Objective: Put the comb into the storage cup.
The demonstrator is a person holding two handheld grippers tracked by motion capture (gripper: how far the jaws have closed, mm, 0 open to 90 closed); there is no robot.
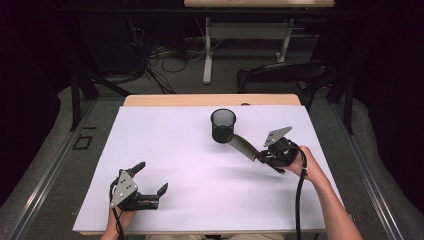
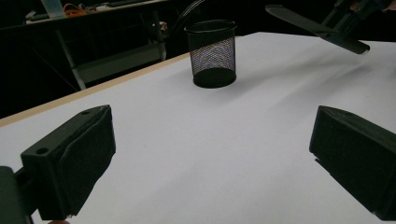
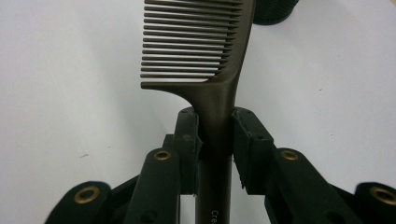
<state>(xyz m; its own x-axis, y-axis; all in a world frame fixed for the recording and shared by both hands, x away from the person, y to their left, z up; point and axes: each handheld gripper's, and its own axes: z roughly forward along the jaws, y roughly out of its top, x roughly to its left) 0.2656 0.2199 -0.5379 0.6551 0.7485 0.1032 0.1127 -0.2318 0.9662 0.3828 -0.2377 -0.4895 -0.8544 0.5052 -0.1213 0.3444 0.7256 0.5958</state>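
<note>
While the right gripper (image 1: 260, 156) clamped the comb (image 1: 242, 145) by its handle, the teeth end hung just right of the mesh cup (image 1: 223, 125). The left gripper (image 1: 150, 177) rested near-left on the table (image 1: 165, 150), jaws apart, empty.

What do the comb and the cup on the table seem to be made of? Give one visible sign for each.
Comb: probably moulded plastic, dark brown with a smooth, slightly glossy sheen, teeth and handle in one piece. Cup: apparently black wire mesh, likely metal, since the table shows through its fine grid wall.
</note>
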